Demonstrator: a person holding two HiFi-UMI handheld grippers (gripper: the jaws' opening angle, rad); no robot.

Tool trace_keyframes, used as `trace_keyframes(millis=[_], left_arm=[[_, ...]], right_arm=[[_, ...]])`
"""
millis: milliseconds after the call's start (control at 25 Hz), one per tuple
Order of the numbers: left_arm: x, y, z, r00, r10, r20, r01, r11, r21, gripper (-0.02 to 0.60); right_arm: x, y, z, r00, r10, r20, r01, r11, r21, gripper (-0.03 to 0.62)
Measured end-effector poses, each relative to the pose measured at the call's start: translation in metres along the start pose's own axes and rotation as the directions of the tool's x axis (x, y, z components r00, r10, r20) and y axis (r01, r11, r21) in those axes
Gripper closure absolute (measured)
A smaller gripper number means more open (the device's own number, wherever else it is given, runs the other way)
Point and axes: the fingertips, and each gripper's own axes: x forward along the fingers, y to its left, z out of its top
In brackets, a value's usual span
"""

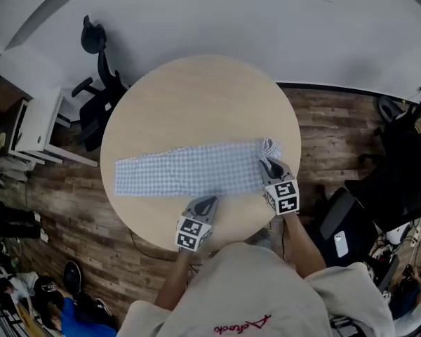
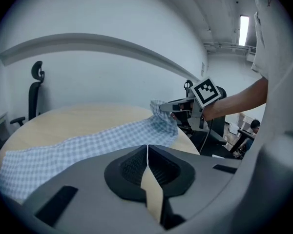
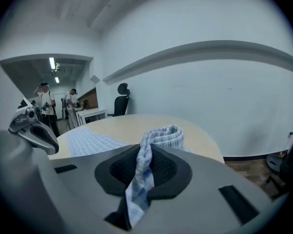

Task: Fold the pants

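Observation:
Blue-and-white checked pants lie stretched left to right across the round wooden table. My right gripper is shut on the waistband end, which is bunched and lifted a little off the table; in the right gripper view the cloth runs down between the jaws of the right gripper. My left gripper is at the pants' near edge, above the table, its jaws shut with no cloth between them. In the left gripper view the left gripper faces the pants, with the right gripper beyond.
A black office chair and a white desk stand behind the table at the left. Dark chairs and a phone are at the right. People stand far off in the room.

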Motion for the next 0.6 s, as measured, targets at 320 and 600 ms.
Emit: trace_keyframes(millis=[320,600], left_arm=[[-0.054,0.043,-0.040,0.995,0.099,-0.001,-0.099,0.988,-0.117,0.545],[-0.062,0.047,-0.050,0.993,0.120,0.000,-0.119,0.983,-0.139,0.545]], right_arm=[[0.055,0.092,-0.046,0.978,0.024,-0.208,-0.062,0.982,-0.179,0.520],[0.074,0.133,-0.095,0.908,0.189,-0.373,-0.219,0.975,-0.040,0.417]])
